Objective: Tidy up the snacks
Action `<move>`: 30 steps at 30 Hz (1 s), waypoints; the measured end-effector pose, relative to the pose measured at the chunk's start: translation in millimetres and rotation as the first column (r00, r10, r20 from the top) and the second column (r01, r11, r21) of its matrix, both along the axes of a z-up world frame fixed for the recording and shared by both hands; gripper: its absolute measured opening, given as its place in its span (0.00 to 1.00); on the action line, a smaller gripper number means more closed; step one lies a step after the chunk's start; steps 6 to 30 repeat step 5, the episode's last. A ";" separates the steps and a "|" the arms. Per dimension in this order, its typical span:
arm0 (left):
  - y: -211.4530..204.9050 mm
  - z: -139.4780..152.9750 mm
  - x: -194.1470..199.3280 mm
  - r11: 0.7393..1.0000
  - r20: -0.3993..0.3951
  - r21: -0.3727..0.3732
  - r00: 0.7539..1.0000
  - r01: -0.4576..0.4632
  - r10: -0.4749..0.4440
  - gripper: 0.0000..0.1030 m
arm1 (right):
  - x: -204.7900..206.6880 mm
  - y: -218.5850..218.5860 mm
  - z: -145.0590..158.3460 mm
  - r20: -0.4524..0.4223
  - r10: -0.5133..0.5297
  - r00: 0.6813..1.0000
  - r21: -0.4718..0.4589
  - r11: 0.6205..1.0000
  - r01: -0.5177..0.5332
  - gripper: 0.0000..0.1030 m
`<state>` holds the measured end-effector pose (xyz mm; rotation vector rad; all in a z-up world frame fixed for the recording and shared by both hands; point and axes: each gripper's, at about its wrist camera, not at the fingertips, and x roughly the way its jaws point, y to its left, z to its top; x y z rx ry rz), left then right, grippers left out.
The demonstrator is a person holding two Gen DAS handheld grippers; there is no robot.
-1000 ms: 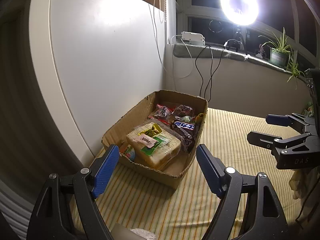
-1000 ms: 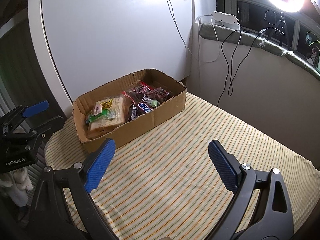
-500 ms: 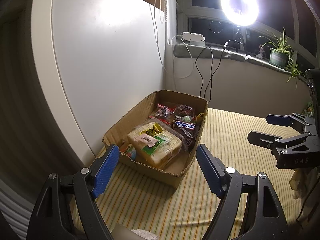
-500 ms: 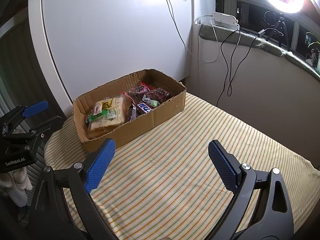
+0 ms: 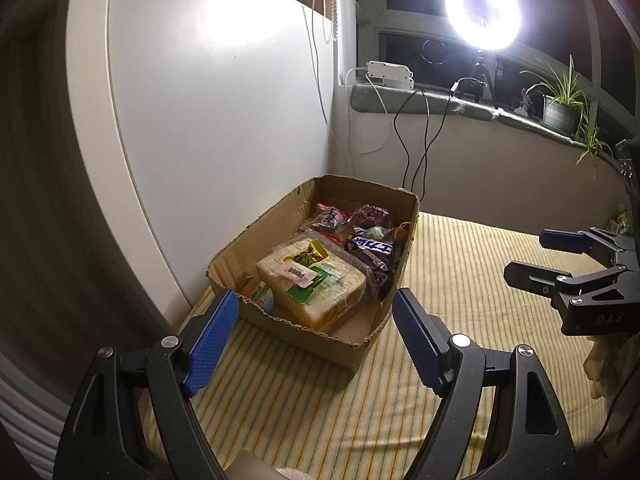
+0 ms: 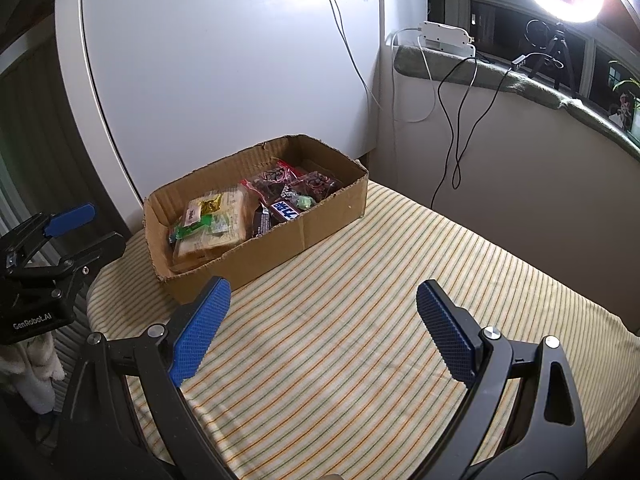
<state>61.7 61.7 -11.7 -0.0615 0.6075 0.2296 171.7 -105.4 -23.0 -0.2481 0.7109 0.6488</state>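
Left gripper (image 5: 314, 334): I hold it low before the near end of the cardboard box (image 5: 256, 236); its jaws stand wide, nothing between them.
Right gripper (image 6: 322, 320): I hold it over bare striped cloth (image 6: 360, 320), well apart from the box; jaws wide, carrying nothing.
Snacks: all that I can see lie inside the box. The wrapped bread loaf (image 5: 312, 284) fills the near half, with a small gold-wrapped sweet (image 5: 306, 256) and a green packet (image 5: 310, 290) on top of it.
Far half: a blue-labelled chocolate bar (image 5: 372, 245) rests on dark wrappers, with clear red-edged bags (image 5: 332, 216) behind it.
Corner item: a small packet (image 5: 262, 296) is wedged between loaf and box wall; I cannot tell what it is.
Risk, loose toppers: I judge that lifting or nudging the loaf would tip the sweet and the packet off it, since they only rest on the wrap.
Risk, soft loaf: a firm squeeze would probably crush the bread; a light one may slip on the smooth plastic.
Risk, box wall: the near torn edge stands between my left jaws and the loaf; a low approach could snag it and drag the light box across the cloth.
Risk, crinkly bags: the overlapping wrappers may come up two at a time if I pinch where they overlap.
Risk, glare: the ring light (image 5: 482, 10) washes out part of both views, so my depth reading near the far wall is poor.
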 end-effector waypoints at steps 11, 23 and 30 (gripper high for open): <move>-2.8 -0.2 -1.0 1.000 -0.002 0.008 1.000 0.006 -0.005 0.77 | 0.4 -4.3 -1.2 0.003 -0.003 1.000 -0.002 1.000 0.003 0.93; -2.8 -0.2 -1.0 1.000 -0.002 0.008 1.000 0.006 -0.005 0.77 | 0.4 -4.3 -1.2 0.003 -0.003 1.000 -0.002 1.000 0.003 0.93; -2.8 -0.2 -1.0 1.000 -0.002 0.008 1.000 0.006 -0.005 0.77 | 0.4 -4.3 -1.2 0.003 -0.003 1.000 -0.002 1.000 0.003 0.93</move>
